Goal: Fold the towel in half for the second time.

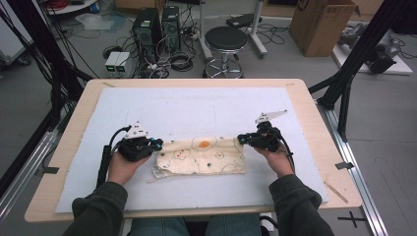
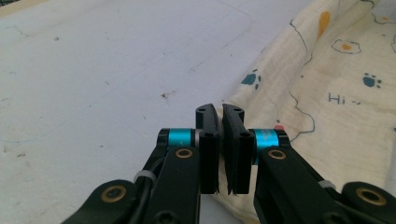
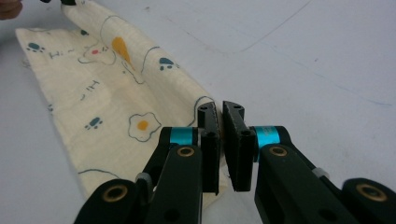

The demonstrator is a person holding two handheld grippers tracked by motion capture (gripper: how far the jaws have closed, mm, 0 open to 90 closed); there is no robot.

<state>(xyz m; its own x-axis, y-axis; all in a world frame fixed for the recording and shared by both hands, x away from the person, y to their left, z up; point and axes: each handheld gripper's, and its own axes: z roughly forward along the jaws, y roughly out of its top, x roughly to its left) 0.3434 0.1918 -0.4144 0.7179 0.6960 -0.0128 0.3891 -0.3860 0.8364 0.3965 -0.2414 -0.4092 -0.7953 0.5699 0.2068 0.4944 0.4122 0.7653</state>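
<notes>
High view: my left gripper [image 1: 158, 143] and right gripper [image 1: 242, 139] pinch the cloth's [image 1: 201, 157] far corners; I should lift both evenly, keeping the edge taut.

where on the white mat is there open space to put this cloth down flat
The far half of the white mat, between the cloth and the table's far edge, is bare. So is the near strip between the cloth and the person's sleeves. It is crowded in the middle, where the left gripper and right gripper pinch the cloth's ends.

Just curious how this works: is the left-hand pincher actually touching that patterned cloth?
Touching. In the left gripper view, the left gripper has its jaws shut on the edge of the cloth, pinched between them.
</notes>
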